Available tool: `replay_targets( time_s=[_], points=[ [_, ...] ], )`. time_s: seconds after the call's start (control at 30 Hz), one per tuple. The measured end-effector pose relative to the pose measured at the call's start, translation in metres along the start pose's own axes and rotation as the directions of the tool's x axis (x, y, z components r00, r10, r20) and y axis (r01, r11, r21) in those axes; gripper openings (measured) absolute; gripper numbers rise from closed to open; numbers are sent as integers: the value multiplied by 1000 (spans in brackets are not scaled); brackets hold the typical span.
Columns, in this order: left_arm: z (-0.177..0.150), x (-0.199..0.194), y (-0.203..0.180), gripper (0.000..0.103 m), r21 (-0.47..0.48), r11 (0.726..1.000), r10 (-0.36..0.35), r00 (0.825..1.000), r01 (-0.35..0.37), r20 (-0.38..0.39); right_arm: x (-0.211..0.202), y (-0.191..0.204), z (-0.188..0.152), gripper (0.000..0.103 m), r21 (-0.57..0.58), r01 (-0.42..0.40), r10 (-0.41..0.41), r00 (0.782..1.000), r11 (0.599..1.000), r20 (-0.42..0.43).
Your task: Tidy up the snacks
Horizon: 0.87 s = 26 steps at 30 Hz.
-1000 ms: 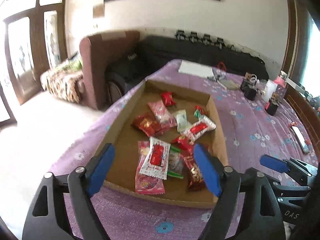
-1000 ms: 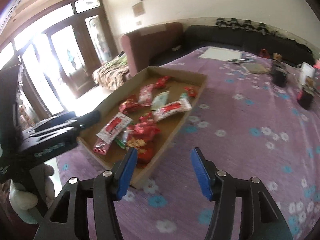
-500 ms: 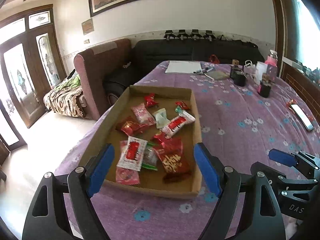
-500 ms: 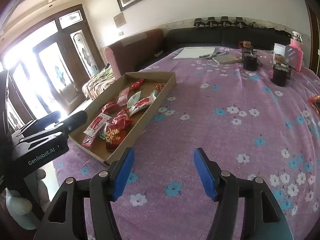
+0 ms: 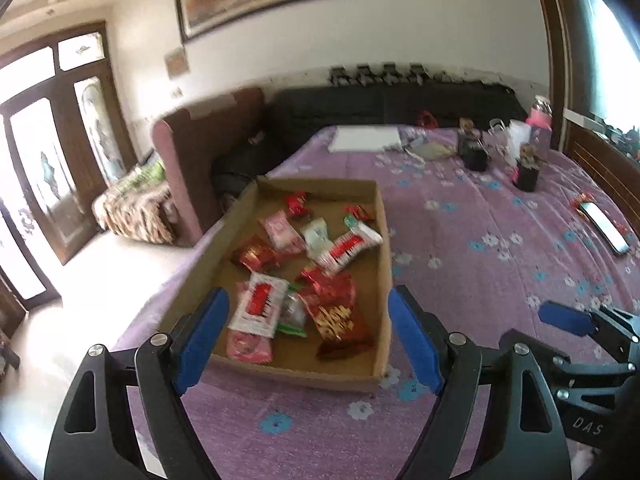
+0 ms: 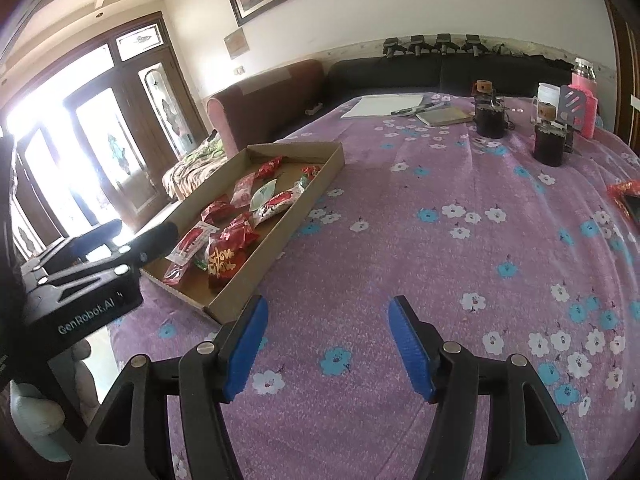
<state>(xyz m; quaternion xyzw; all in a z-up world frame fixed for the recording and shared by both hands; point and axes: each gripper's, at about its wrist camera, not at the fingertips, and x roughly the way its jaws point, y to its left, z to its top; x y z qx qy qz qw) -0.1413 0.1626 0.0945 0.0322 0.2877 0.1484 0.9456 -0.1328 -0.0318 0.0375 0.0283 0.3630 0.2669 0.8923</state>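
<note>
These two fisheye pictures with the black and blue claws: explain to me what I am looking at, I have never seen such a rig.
No robot here: a person holds a two-finger gripper in each hand, with a camera on each looking forward along its fingers.

One picture comes from the left gripper, the other from the right gripper. Each also catches the other at its edge. Both stand open and hold nothing.

Below them lies a purple flowered cloth. On it sits a shallow cardboard tray of wrapped snacks, among them a red packet with gold lettering and a white and red packet. At the far end are a white sheet, two dark cups and a pink bottle.
</note>
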Motion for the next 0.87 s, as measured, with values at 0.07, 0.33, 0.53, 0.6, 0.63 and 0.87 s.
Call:
replay_targets(
  time_s=[0.07, 0.33, 0.53, 0.6, 0.63, 0.87],
  points=[
    [0, -12, 3, 83, -17, 999, 53, 996, -52, 72, -2, 2, -2, 65, -11, 4, -4, 1000, 1000, 3],
    [0, -30, 23, 103, -112, 988, 127, 979, -110, 161, -5, 22, -2, 65, -75, 11, -10, 1000, 997, 13],
    [-4, -12, 33, 103, -144, 989, 53, 996, -42, 72, -2, 33, -6, 65, -114, 10, -9, 1000, 993, 2],
    [-4, -8, 35, 103, -163, 986, 38, 998, -31, 40, 1, 38, -7, 65, -136, 14, -15, 1000, 991, -4],
    [-5, -8, 35, 103, -166, 986, 32, 999, -26, 34, 1, 39, -7, 65, -140, 12, -13, 1000, 990, -6],
    [0, 1, 23, 103, -150, 989, 13, 1000, -13, -3, 3, 34, 0, 65, -127, 6, -7, 1000, 992, -11]
  ],
)
